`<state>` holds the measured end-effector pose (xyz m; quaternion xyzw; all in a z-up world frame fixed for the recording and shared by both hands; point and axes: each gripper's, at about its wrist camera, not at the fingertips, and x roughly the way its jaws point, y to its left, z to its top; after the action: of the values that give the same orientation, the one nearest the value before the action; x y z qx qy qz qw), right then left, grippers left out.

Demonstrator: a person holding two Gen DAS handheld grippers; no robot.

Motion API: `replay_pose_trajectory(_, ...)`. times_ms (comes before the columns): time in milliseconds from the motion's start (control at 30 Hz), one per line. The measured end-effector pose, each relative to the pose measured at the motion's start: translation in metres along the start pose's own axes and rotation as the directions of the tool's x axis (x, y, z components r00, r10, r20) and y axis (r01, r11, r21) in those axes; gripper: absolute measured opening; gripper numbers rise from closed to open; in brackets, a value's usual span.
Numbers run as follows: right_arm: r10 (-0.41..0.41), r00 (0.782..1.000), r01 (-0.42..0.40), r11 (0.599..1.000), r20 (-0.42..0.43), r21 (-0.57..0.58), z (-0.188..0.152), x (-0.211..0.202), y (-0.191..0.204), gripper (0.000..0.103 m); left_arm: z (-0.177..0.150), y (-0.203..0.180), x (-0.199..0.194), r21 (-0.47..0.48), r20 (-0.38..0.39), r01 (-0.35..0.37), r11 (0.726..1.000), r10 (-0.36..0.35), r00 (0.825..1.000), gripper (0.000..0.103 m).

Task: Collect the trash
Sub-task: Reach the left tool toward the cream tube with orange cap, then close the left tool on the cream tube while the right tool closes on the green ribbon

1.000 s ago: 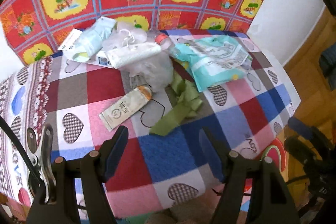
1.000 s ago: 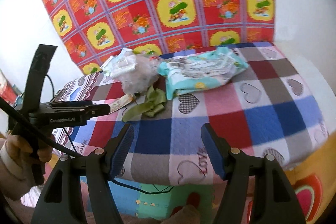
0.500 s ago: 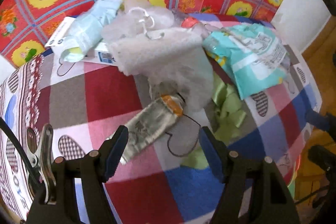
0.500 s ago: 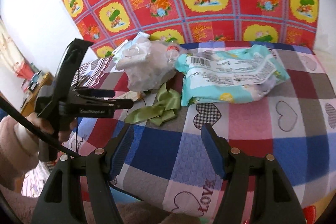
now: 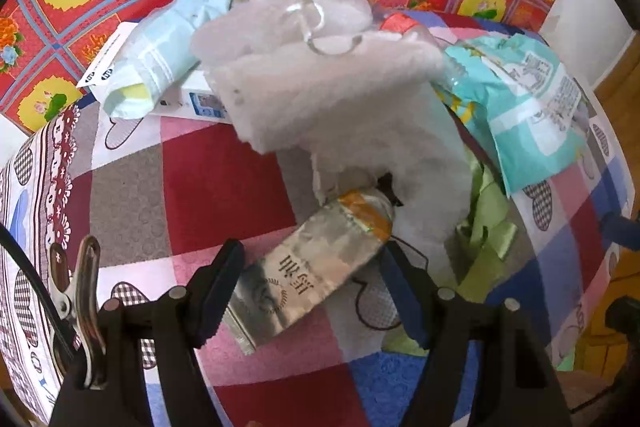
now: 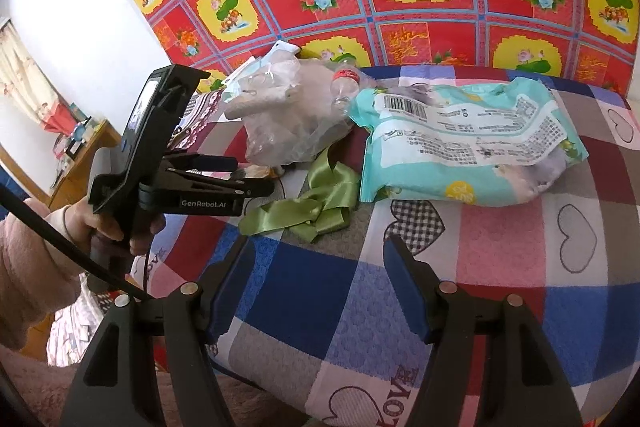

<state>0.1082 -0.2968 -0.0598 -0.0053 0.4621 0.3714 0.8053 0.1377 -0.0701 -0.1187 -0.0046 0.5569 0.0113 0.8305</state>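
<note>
Nothing collected yet. Left gripper (image 5: pixel 310 281) hanging wide over silver sachet (image 5: pixel 316 263) at lower centre, not gripping. Right gripper (image 6: pixel 318 281) gaping, empty. Plastic bag (image 5: pixel 340 99), teal pack (image 6: pixel 464 147), green ribbon (image 6: pixel 316 203) lying mid-frame, all waiting.

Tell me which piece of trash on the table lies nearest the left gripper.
The silver pouch with the orange band. It lies flat right between the open fingers of the left gripper, while the green ribbon, teal wipes pack and clear bag sit farther off.
</note>
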Motion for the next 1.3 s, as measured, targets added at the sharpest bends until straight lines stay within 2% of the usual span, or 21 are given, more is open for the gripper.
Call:
replay_pose_trajectory(100, 0.0, 1.0, 0.0, 1.0, -0.001, -0.006, 0.002, 0.002, 0.001, 0.068, -0.002, 0.0, 0.0, -0.007, 0.018, -0.002, 1.0, 0.002, 1.0, 0.074)
replay_pose_trajectory(167, 0.005, 1.0, -0.005, 1.0, -0.006, 0.0, 0.003, 0.005, 0.001, 0.068, -0.002, -0.001, 0.0, -0.003, 0.021, -0.002, 1.0, 0.002, 1.0, 0.069)
replay_pose_trajectory(233, 0.008, 1.0, -0.008, 1.0, -0.015, 0.001, 0.003, 0.008, 0.002, 0.068, -0.003, -0.001, -0.003, -0.005, 0.02, -0.001, 1.0, 0.001, 1.0, 0.047)
replay_pose_trajectory(333, 0.012, 1.0, -0.012, 1.0, -0.023, -0.003, 0.005, 0.012, 0.005, 0.068, -0.009, 0.01, -0.01, -0.038, 0.012, 0.005, 0.999, -0.005, 1.0, 0.022)
replay_pose_trajectory(400, 0.016, 1.0, -0.016, 1.0, -0.024, -0.01, 0.007, 0.014, 0.008, 0.068, -0.015, 0.02, -0.013, -0.082, 0.006, 0.016, 0.996, -0.016, 1.0, 0.016)
replay_pose_trajectory(633, 0.031, 0.998, -0.032, 0.999, -0.048, -0.007, 0.015, 0.03, 0.011, 0.068, -0.036, 0.045, -0.024, -0.208, -0.006, 0.027, 0.978, -0.029, 1.0, 0.009)
replay_pose_trajectory(767, 0.043, 0.997, -0.044, 0.999, -0.064, -0.014, 0.018, 0.044, 0.014, 0.068, -0.05, 0.06, -0.03, -0.298, -0.015, 0.036, 0.954, -0.042, 0.999, 0.008)
replay_pose_trajectory(967, 0.021, 0.994, -0.026, 0.999, -0.112, -0.045, 0.019, 0.072, 0.019, 0.068, -0.065, 0.072, -0.035, -0.376, -0.009, 0.043, 0.926, -0.05, 0.999, 0.007)
replay_pose_trajectory(1133, -0.034, 0.992, 0.023, 0.996, -0.124, -0.089, 0.025, 0.087, 0.019, 0.068, -0.073, 0.078, -0.041, -0.385, -0.001, 0.031, 0.923, -0.034, 0.999, 0.007)
replay_pose_trajectory(1300, -0.054, 0.99, 0.039, 0.993, -0.131, -0.112, 0.028, 0.098, 0.018, 0.068, -0.067, 0.073, -0.037, -0.392, -0.001, 0.021, 0.92, -0.023, 1.0, 0.007)
